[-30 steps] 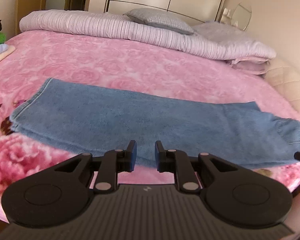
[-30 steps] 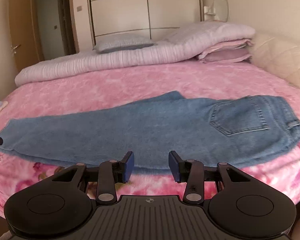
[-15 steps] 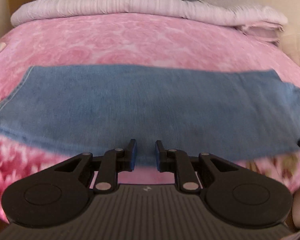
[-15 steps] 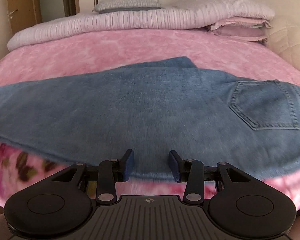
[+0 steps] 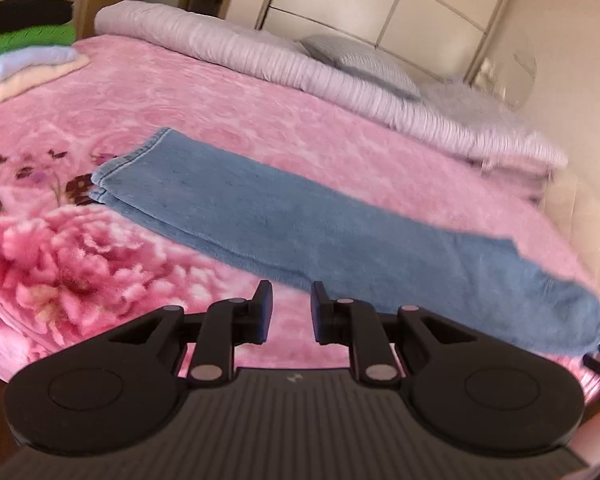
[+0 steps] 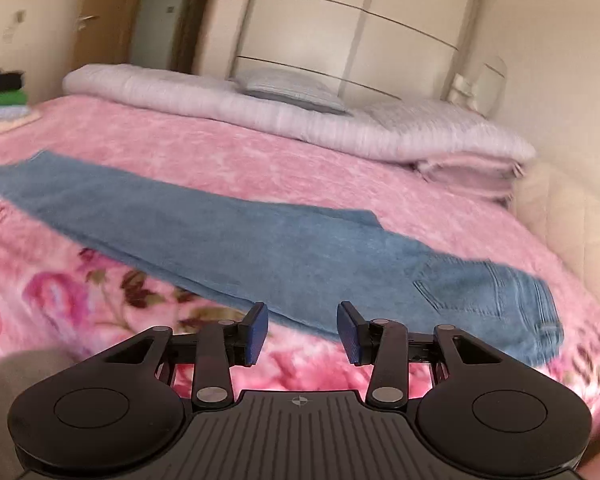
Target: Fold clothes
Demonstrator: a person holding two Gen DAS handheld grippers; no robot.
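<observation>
Landmark = the jeans (image 5: 320, 236), folded lengthwise, lying flat across the pink floral blanket (image 5: 260, 120) on the bed.

Left of the jeans' hem end, at the far left edge of the bed: stack of folded clothes (image 5: 24, 52), w/ black on top, then green, pale blue, cream at the bottom. Hem end itself (image 5: 112, 176) sits by the dark flower print, leg edges lined up.

Behind the jeans, along the head of the bed: long rolled lilac quilt (image 5: 260, 60), grey pillow (image 5: 360, 64) resting on it; more folded bedding further right. Wardrobe (image 6: 360, 32) beyond that.

Near side of the jeans, left wrist view: left gripper (image 5: 291, 312) hangs over bare blanket just short of the jeans' near edge, jaws a small gap apart, nothing between them, not touching the fabric.

Right wrist view: right gripper (image 6: 302, 330) hangs by the near edge too, closer to the waist end, jaws wider apart, empty, only blanket and denim edge seen through the gap.

Right end of the jeans: waistband and back pocket (image 6: 472, 292), facing up, near the bed's right edge. Both views motion-blurred.
</observation>
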